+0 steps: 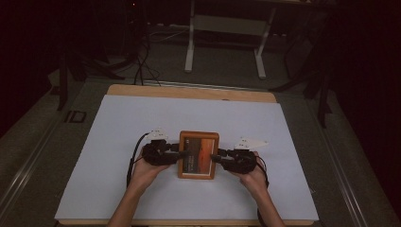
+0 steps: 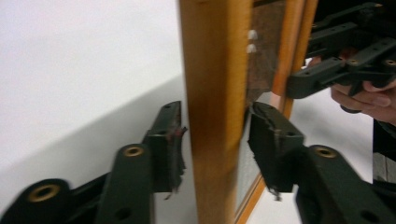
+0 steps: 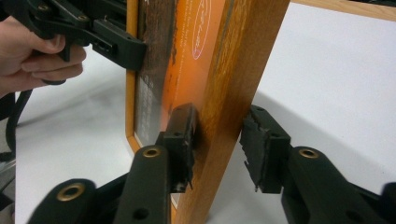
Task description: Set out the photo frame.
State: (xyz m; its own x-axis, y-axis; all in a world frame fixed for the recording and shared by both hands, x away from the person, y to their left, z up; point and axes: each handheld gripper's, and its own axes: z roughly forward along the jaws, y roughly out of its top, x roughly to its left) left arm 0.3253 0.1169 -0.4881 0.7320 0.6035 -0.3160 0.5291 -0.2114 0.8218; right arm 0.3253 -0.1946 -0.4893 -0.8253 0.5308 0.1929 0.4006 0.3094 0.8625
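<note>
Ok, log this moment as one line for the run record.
object: wooden picture frame on white table cover | left gripper: jaws straddle left rail, gaps visible | right gripper: jaws straddle right rail, one pad apart

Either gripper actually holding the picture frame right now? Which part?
Neither clamps it. The left gripper straddles the wooden picture frame at its left side rail, the right gripper at its right rail; gaps show beside the pads.

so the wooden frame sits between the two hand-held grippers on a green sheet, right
Not quite: the sheet is white, not green, as the high view shows. The rest holds: the wooden frame sits between the left hand-held gripper and the right hand-held gripper.
</note>
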